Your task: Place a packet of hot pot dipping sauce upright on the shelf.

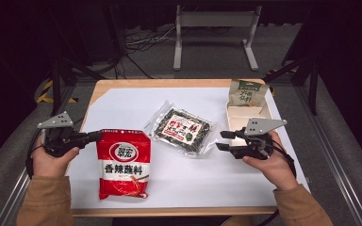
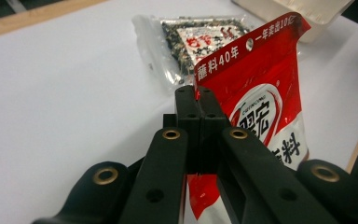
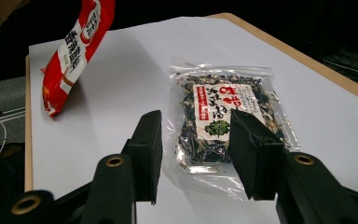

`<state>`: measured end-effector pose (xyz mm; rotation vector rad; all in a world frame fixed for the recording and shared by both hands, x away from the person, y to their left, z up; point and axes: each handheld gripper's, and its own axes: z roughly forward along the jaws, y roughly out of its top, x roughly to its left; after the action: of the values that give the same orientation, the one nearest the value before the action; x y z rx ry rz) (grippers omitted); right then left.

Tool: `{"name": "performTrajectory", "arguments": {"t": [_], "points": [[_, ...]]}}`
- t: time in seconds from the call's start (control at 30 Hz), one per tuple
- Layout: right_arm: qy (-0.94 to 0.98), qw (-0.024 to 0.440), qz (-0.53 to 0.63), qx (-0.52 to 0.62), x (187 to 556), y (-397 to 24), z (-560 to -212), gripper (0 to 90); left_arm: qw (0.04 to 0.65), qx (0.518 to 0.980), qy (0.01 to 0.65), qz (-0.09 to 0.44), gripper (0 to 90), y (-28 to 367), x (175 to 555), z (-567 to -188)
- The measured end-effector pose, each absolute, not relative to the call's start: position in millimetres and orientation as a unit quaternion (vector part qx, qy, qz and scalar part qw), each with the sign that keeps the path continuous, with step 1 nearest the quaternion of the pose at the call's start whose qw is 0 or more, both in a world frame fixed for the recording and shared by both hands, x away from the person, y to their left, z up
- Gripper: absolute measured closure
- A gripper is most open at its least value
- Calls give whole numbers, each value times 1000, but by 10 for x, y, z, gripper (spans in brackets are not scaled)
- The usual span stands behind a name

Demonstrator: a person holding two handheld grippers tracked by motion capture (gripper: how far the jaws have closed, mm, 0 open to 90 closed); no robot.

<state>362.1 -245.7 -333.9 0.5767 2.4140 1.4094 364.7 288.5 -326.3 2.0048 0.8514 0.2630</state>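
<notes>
Red sauce packet (image 1: 123,163) hangs at the front left of the worktop (image 1: 179,188), pinched at its top left corner by your left tool (image 1: 95,136). In the left gripper view the jaws are pressed together on the packet's upper edge, with the printed face falling away below and to the right. In the right gripper view the packet (image 3: 77,44) is tilted, its top lifted and its bottom end resting on the white sheet. Your left hand (image 1: 52,157) sits at the worktop's left edge, forearm coming in from below, the tool lying roughly level and pointing right.

Just right of the packet lies the clear seaweed bag (image 1: 183,130), flat near the middle of the sheet. Your right tool (image 1: 221,140) points left toward it, jaws apart and gripping nothing, tips just short of the bag's right edge. Your right hand (image 1: 268,162) holds it level. Behind it stand a white tray (image 1: 238,117) and a green snack bag (image 1: 246,92).
</notes>
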Motion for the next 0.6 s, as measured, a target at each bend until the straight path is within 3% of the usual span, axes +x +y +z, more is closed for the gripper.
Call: {"name": "performTrajectory", "arguments": {"t": [0.6], "points": [[837,142,487,206,3636,-2480,-3352,540,497,816,259,140,900,2781,3238,-2848]]}}
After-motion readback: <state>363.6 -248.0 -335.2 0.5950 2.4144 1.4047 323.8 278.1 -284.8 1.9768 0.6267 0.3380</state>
